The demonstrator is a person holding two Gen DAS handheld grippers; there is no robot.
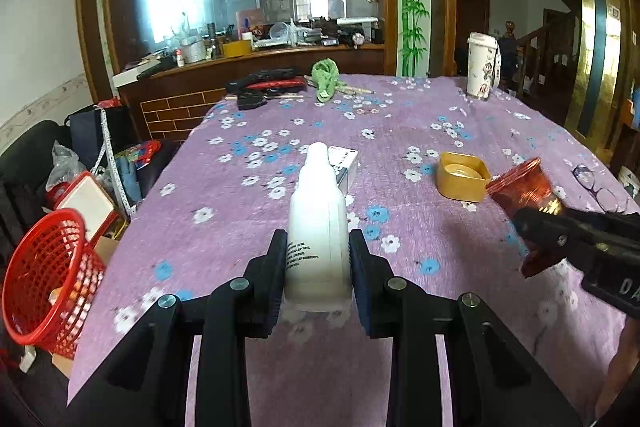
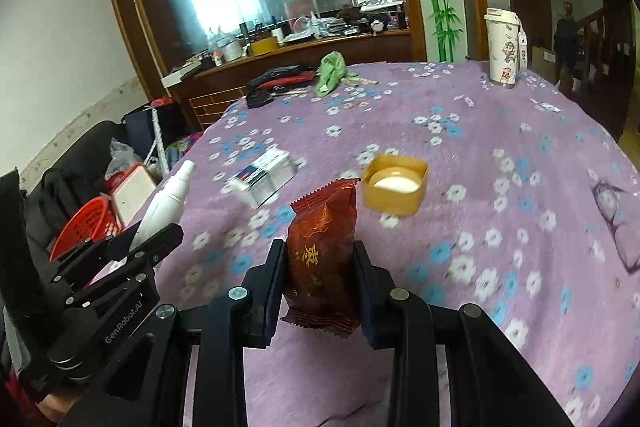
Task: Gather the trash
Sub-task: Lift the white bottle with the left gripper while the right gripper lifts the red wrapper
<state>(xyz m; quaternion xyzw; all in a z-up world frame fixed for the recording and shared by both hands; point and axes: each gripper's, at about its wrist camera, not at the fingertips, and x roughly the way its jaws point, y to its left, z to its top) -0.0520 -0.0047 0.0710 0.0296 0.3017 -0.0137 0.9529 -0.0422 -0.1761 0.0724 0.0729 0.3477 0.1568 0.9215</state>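
I have the white bottle (image 1: 316, 223) clamped in my left tool (image 1: 318, 267) and the red snack wrapper (image 2: 322, 259) pinched in my right tool (image 2: 320, 279), both lifted above the counter (image 1: 400, 131) with its purple flowered cloth. A yellow lid (image 2: 396, 185) and small box (image 2: 266, 175) lie beyond; a red basket (image 1: 48, 267) sits off the left edge. Both tools angle downward.
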